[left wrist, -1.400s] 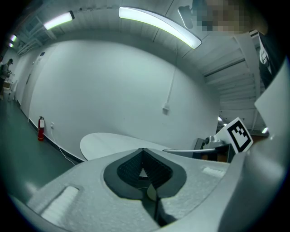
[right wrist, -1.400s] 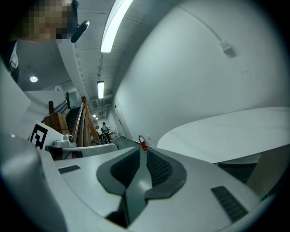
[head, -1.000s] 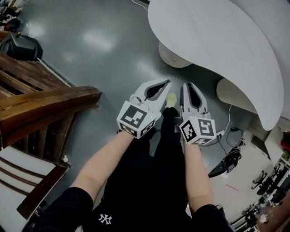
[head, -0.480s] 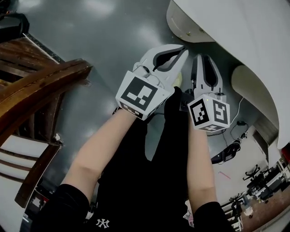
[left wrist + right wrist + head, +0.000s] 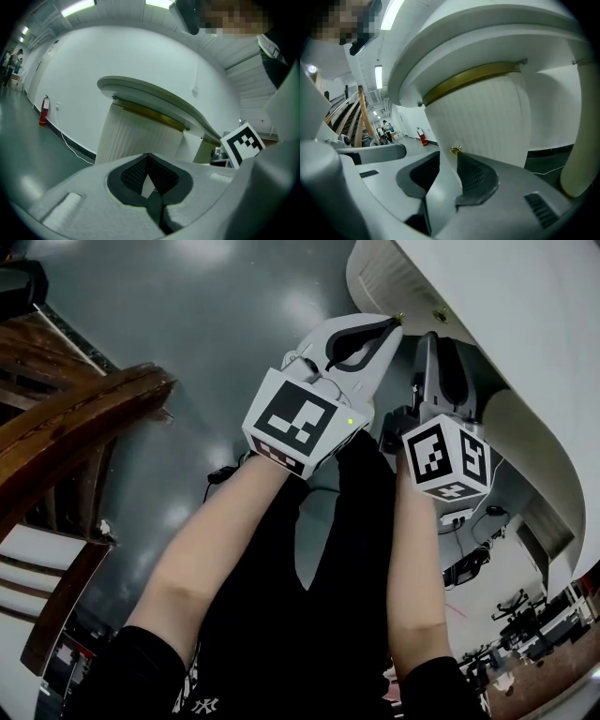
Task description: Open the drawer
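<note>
The drawer front is the white ribbed pedestal [image 5: 487, 117] under the white tabletop [image 5: 525, 324], with a small brass knob [image 5: 455, 150]. My right gripper [image 5: 449, 153] points at that knob. Its jaws are opening, and the knob sits right at their tips without the pads pressing on it. In the head view the right gripper [image 5: 439, 337] is just below a brass knob [image 5: 439, 314]. My left gripper [image 5: 389, 324] is beside it on the left, near a second knob [image 5: 397, 317]. The left gripper [image 5: 149, 155] is shut with its tips touching and nothing in it.
A dark wooden chair [image 5: 75, 427] stands at the left over the grey glossy floor [image 5: 216, 324]. Cables and a power strip [image 5: 464, 563] lie at the right. A red fire extinguisher [image 5: 43, 110] stands by the far wall. The person's black-clad legs [image 5: 309, 596] are below the grippers.
Both grippers have come down and forward to the white pedestal, which now fills the top right. The right gripper's jaws have spread apart.
</note>
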`<action>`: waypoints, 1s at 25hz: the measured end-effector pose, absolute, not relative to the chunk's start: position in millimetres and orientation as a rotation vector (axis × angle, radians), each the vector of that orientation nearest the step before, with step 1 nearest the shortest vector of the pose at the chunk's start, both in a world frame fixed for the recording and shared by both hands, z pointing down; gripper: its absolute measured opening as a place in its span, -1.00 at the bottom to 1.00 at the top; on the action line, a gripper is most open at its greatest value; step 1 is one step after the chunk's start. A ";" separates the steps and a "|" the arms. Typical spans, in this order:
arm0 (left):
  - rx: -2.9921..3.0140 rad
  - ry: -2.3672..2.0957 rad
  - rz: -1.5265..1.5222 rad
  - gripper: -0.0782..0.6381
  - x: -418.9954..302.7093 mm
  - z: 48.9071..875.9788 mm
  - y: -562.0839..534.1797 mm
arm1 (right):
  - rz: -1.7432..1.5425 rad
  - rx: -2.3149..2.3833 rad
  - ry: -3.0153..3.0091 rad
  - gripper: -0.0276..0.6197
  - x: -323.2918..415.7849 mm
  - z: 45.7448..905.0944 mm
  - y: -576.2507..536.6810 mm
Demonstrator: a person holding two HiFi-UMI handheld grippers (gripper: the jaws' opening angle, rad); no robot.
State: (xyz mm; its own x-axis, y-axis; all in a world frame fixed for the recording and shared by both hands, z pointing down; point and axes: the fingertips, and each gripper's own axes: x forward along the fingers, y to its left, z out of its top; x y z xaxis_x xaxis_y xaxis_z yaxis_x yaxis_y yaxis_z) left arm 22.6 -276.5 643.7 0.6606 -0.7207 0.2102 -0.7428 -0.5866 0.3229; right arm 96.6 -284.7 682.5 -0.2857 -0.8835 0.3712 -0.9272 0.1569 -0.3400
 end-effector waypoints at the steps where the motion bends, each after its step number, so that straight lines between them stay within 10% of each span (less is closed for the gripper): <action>1: 2.495 -1.157 0.077 -0.76 22.0 645.4 -279.3 | 0.784 1.827 -2.320 -0.55 97.4 685.3 -287.7; 25: 2.445 -1.192 0.067 -0.76 20.2 655.0 -285.6 | 0.764 1.902 -2.242 -0.59 106.1 701.5 -322.3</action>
State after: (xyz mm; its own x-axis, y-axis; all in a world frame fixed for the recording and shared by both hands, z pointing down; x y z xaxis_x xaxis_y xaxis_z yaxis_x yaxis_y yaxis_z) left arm 20.2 -285.6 655.0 0.6316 -0.7430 0.2214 -0.7632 -0.5457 0.3461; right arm 106.1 -322.3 701.5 -0.2124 -0.8958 0.3904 -0.9478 0.0917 -0.3052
